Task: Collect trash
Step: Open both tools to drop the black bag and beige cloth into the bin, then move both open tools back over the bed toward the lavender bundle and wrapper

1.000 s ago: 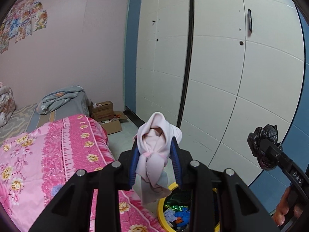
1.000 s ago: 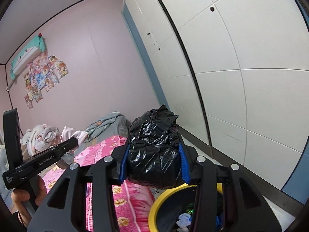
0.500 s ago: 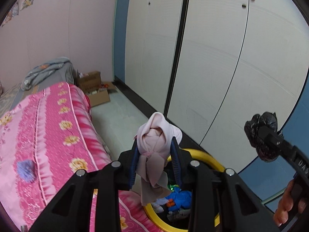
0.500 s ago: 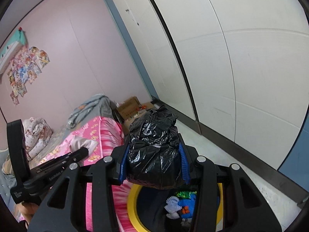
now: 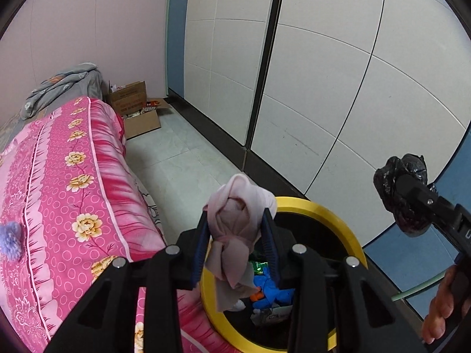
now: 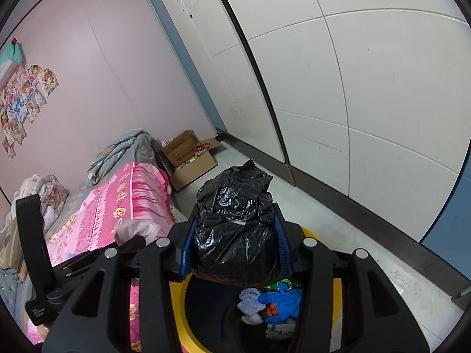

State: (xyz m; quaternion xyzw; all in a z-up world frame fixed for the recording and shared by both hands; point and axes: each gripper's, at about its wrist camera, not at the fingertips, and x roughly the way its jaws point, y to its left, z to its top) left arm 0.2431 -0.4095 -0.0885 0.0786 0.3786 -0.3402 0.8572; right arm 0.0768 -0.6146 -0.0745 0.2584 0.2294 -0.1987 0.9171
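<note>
Both jaws grip loads above the yellow-rimmed bin (image 5: pixel 335 220): left gripper (image 5: pixel 237 250) clamps a knotted pink cloth (image 5: pixel 238 223), hanging vertically over the opening; right gripper (image 6: pixel 234 250) clamps a crumpled black bag (image 6: pixel 235 223), likewise overhead.

We see our right gripper (image 6: pixel 234 248) clamped on a crumpled black plastic bag (image 6: pixel 235 229), held over the yellow-rimmed bin (image 6: pixel 179 309), which holds blue, white and green scraps (none we can name). At left our left gripper (image 6: pixel 129 239) grips a pale pink cloth (image 6: pixel 134 229) above the pink floral bedspread (image 6: pixel 129 197). Open cardboard boxes (image 6: pixel 188 158) sit beside the white wardrobe (image 6: pixel 338 82).
</note>
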